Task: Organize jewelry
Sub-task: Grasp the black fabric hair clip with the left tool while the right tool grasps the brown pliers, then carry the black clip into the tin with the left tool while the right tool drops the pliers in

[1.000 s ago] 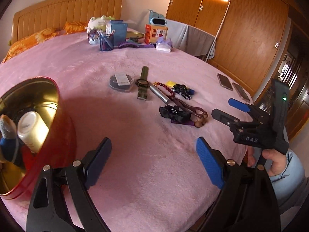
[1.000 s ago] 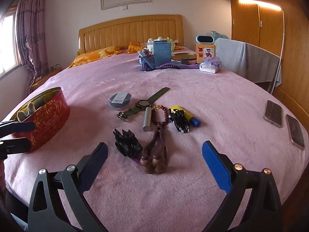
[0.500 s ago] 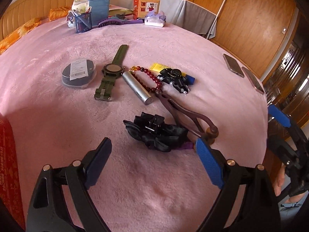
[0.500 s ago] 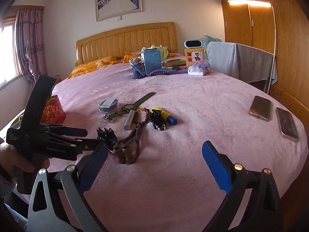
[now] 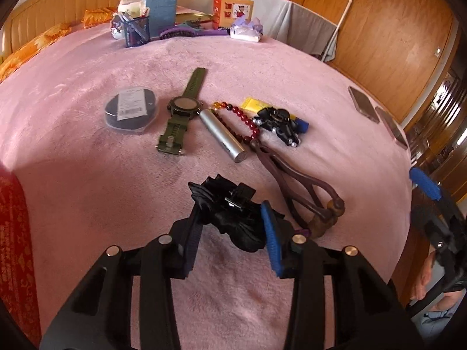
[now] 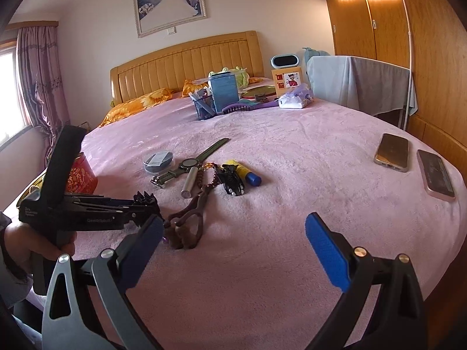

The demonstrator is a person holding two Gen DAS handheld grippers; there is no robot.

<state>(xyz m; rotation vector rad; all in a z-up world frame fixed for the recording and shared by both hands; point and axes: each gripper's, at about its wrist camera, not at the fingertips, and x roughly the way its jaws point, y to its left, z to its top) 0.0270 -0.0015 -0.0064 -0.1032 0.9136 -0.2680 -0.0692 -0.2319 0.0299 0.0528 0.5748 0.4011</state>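
Two claws are in my view over the pink bed (image 6: 292, 151). My left claw (image 5: 233, 227) is closing around the black hair clip (image 5: 230, 213), which lies on the blanket between its pads; whether the pads already press on it I cannot tell. My right claw (image 6: 233, 250) hangs released over bare blanket near the bed's front edge, with nothing between its pads. Just right of the clip lies the brown slingshot (image 5: 303, 186); beyond it sit the silver tube (image 5: 223, 135), the red bead bracelet (image 5: 242, 116) and the green watch (image 5: 181, 110). The red tin (image 6: 80, 176) stands at the left edge, with open blanket between it and the clip. Two phones (image 6: 392, 153) rest near the right edge, well apart from the rest.
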